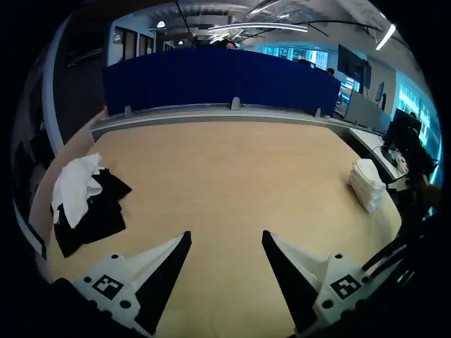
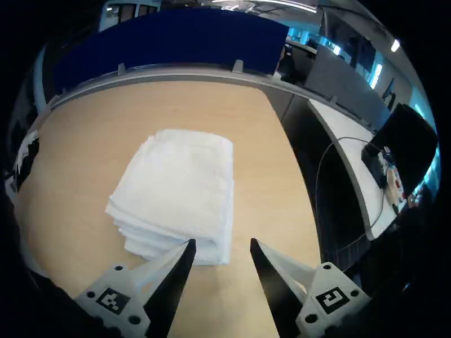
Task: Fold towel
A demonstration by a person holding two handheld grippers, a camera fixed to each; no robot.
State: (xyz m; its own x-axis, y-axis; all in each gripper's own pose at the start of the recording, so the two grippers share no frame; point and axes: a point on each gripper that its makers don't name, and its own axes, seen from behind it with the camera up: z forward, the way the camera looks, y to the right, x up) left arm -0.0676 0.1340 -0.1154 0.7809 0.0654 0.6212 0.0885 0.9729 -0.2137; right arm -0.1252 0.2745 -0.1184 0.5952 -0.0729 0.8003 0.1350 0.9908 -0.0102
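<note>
The folded towel stack (image 2: 175, 186) lies flat and squared near the right-hand side of the table (image 1: 225, 169), several white layers with their edges roughly in line. Just in front of its near edge we have the right gripper (image 2: 221, 248), its fingers parted to a moderate gap and holding nothing, the tips almost at the lowest layers. The left gripper (image 1: 225, 236) hangs over bare wood in the middle of the table, its fingers spread wide and likewise empty. Well apart, at the far left of the table in the left gripper view, a crumpled white cloth (image 1: 73, 186) is draped over black cloths (image 1: 96, 219); we judge this heap to be the supply of unfolded pieces, so the next towel likely comes from there. Behind everything runs a blue partition (image 1: 220, 79). The risks, as we see them: if the right gripper eases forward or lifts carelessly, a fingertip could catch a lower layer and skew or fan out the stack, or shove it toward the table's edge. At the heap, a pinch taken too deep could drag the black cloths along with the white one, since they lie tangled and touching.
</note>
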